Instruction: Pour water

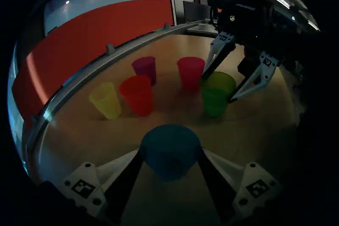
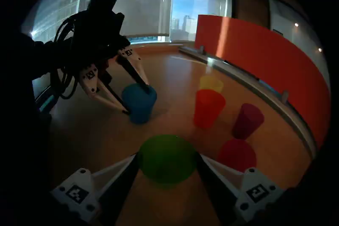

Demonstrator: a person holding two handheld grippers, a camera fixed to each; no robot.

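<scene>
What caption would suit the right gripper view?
Right claw holds a green cup; left claw holds a blue cup.

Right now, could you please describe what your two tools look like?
Both the left tool and the right tool have two long tapering fingers, white outside and black inside, each bearing a square black-and-white marker near its base. Their bodies are bulky and black; black cables loop beside the left tool's body.
</scene>
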